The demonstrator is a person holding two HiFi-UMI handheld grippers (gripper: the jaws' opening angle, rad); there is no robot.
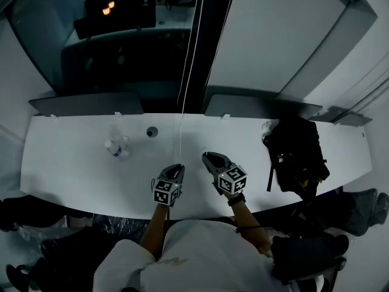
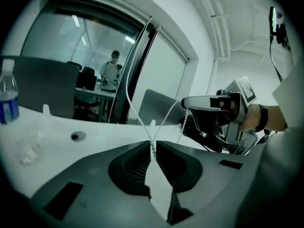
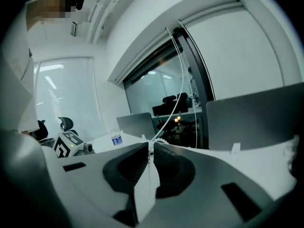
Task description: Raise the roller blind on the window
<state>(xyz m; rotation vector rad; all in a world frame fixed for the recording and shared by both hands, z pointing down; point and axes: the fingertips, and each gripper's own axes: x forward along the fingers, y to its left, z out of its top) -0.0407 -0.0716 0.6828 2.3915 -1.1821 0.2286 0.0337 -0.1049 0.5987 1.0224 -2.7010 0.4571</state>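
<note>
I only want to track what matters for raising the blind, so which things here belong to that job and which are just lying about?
Job: bead chain, pinched by the left gripper and the right gripper.
Lying about: water bottle, black bag, both on the white desk.

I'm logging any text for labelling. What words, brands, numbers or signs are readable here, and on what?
No text can be read in any view.
water bottle: blue label, print too small to read.
Cubes on the left gripper and right gripper: black-and-white square markers only, no words or numbers.
</note>
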